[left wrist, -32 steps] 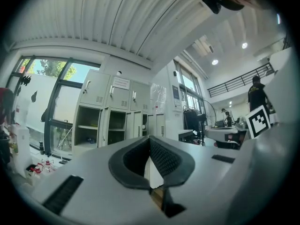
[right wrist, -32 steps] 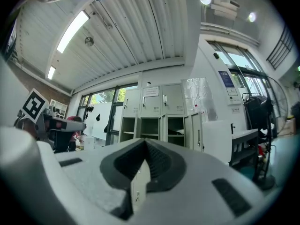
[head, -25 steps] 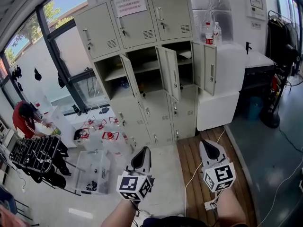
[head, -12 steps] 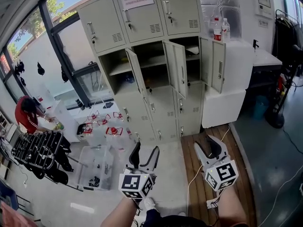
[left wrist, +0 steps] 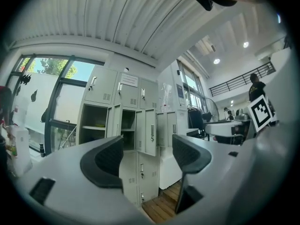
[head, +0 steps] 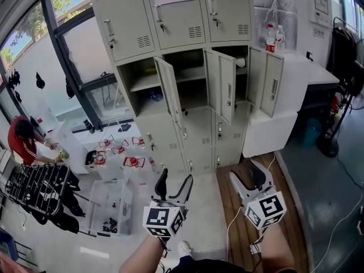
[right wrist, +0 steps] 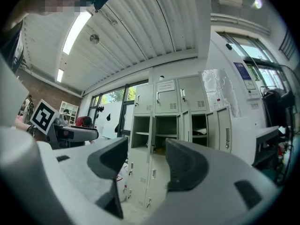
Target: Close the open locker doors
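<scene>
A beige locker cabinet point(head: 187, 129) stands ahead, some way off. Its top row is closed. In the middle row three doors hang open: the left door point(head: 170, 92), the middle door point(head: 220, 84) and the right door point(head: 266, 81). The lower doors are closed. My left gripper point(head: 176, 179) and right gripper point(head: 246, 175) are held low in the head view, pointing level at the cabinet. Both have just been opening their jaws, and nothing is between them. The left gripper view shows the open lockers point(left wrist: 150, 132) beyond my left gripper point(left wrist: 147, 153); the right gripper view shows the lockers point(right wrist: 168, 121) past my right gripper point(right wrist: 146, 161).
A white cabinet point(head: 278, 129) with bottles point(head: 274, 38) on top adjoins the lockers on the right. A clear bin point(head: 111, 206) and small red-and-white items point(head: 122, 152) lie on the floor at left. A person in red point(head: 23, 138) bends by a black rack point(head: 34, 186). A white cable point(head: 230, 226) crosses the wooden floor strip.
Both grippers' jaws have gone from shut to wide open. The lockers look larger and closer as I move toward them.
</scene>
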`<state>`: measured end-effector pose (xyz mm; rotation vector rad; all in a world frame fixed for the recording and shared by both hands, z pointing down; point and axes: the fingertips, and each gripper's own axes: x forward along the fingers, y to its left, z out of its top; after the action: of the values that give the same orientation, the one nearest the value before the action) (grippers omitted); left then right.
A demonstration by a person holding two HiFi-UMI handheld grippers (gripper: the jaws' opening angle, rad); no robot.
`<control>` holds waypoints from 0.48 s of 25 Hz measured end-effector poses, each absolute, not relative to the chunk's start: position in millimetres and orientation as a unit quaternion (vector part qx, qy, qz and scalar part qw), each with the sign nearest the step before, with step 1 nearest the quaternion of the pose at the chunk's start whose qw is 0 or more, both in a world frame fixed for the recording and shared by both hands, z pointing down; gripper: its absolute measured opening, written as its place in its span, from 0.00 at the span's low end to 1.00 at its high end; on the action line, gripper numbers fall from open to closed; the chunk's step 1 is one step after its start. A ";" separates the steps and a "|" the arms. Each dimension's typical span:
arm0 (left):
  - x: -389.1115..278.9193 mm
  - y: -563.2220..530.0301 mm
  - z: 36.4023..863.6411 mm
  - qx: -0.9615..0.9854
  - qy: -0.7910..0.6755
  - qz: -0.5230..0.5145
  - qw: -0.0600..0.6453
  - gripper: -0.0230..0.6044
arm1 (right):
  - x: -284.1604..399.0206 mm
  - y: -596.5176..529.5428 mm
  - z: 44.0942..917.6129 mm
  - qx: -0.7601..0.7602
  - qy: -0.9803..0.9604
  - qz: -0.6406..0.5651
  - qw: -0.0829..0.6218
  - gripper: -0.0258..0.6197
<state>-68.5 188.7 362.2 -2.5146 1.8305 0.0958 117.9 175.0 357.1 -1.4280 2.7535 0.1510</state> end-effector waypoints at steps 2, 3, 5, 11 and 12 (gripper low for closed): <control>-80.7 172.4 361.2 -0.812 0.583 0.033 0.013 0.54 | 106.5 161.2 354.3 -0.466 0.883 0.050 0.016 0.41; -87.1 164.6 361.0 -0.814 0.580 0.034 0.012 0.54 | 100.3 154.2 353.6 -0.469 0.881 0.050 0.016 0.41; -100.9 148.8 360.5 -0.818 0.575 0.035 0.011 0.54 | 86.1 139.8 352.8 -0.475 0.878 0.049 0.014 0.41; -142.6 111.4 366.2 -0.830 0.557 0.029 0.006 0.54 | 36.2 103.8 350.4 -0.486 0.873 0.050 0.011 0.41; -149.2 106.6 367.7 -0.832 0.555 0.027 0.005 0.54 | 27.8 98.4 349.5 -0.487 0.872 0.051 0.011 0.41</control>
<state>-149.2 106.6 367.7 -2.6042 1.7374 0.0847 27.8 98.4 349.5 -1.5189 2.7191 0.1593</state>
